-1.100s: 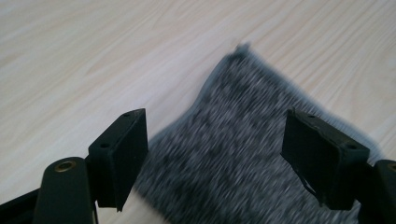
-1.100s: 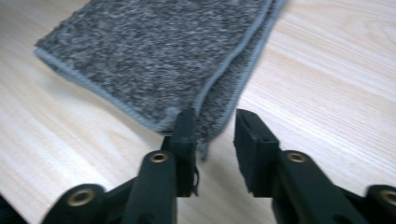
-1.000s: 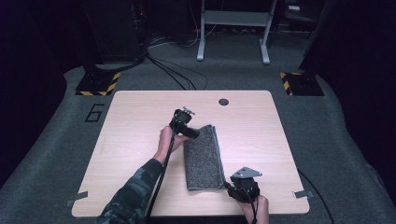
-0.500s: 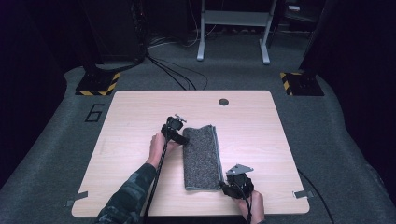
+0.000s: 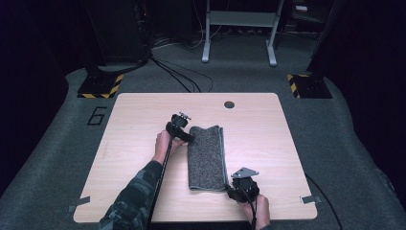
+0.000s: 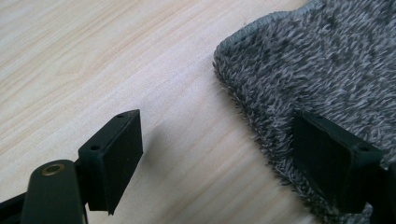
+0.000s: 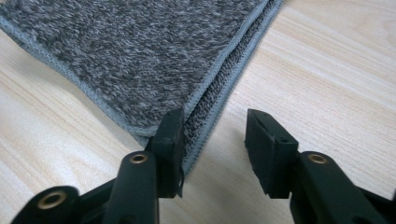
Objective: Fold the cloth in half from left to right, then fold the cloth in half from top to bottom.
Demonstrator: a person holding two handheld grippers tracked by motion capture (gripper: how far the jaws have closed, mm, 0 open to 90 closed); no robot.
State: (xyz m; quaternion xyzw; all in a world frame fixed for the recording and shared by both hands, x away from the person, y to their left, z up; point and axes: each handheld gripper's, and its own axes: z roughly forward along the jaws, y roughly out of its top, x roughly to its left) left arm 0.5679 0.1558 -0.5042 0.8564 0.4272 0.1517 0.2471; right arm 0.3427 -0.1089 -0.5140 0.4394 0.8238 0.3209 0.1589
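A folded grey towel (image 5: 206,155) lies lengthwise on the wooden table (image 5: 143,120). My left gripper (image 5: 186,138) is at the towel's far left corner. In the left gripper view it (image 6: 215,116) stands open, one jaw over bare wood and the other over the towel's (image 6: 327,60) fluffy edge. My right gripper (image 5: 231,191) is at the near right corner. Its jaws (image 7: 214,114) have just been opening. They stand apart, and the hemmed corner of the towel (image 7: 140,46) lies beside the left jaw, unpressed.
A dark round hole (image 5: 229,104) sits near the table's far edge. Tape marks (image 5: 78,205) lie on the floor by the near corners. Beyond the table are cables, striped bases (image 5: 100,86) and a white stand (image 5: 239,28).
My left gripper has slid a little to the left and towards the person, from over the towel's far corner to its left edge. The right gripper has stayed in place.
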